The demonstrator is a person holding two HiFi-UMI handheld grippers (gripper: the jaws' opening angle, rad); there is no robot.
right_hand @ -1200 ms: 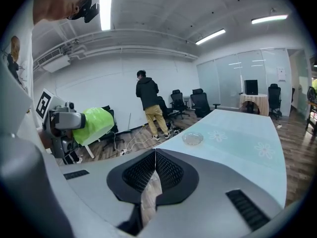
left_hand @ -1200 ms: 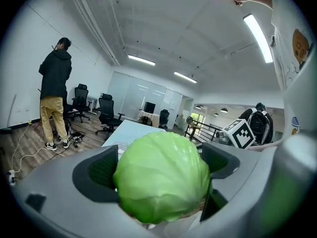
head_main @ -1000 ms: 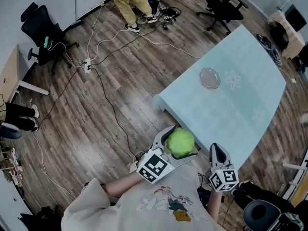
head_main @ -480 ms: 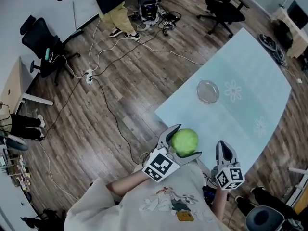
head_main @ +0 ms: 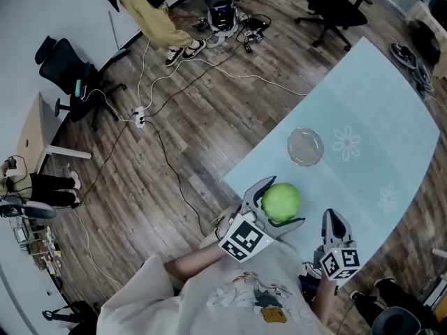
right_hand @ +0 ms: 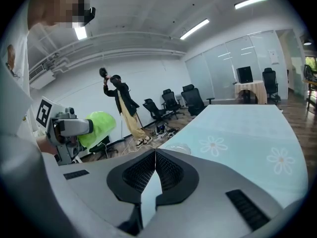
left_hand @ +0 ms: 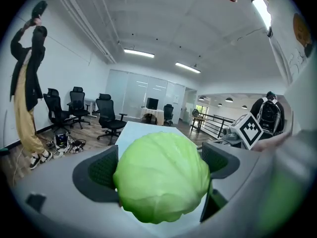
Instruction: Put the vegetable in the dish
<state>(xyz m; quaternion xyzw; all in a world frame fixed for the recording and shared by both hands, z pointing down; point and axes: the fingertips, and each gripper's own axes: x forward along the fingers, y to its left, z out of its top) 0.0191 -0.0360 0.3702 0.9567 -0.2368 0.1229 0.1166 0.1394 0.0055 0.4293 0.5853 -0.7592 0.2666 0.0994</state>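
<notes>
A round green cabbage [head_main: 281, 202] is clamped between the jaws of my left gripper [head_main: 279, 202], held over the near corner of the light blue table [head_main: 377, 145]. The left gripper view shows the cabbage [left_hand: 162, 176] filling the gap between both pads, with the left gripper [left_hand: 161, 168] shut on it. A clear glass dish [head_main: 305, 146] sits on the table farther on, empty. My right gripper [head_main: 334, 223] hovers at the table's near edge, jaws together with nothing held; in its own view the right gripper [right_hand: 154, 161] points toward the dish [right_hand: 180, 148].
Cables and a power strip [head_main: 140, 117] trail over the wooden floor to the left. Office chairs [head_main: 70, 68] stand near the wall, and a person [head_main: 150, 12] stands at the far side. Flower prints [head_main: 346, 144] mark the tablecloth.
Both grippers have drifted a little to the right and toward the table, the cabbage still held by the left one. The person at the back has shifted position.
</notes>
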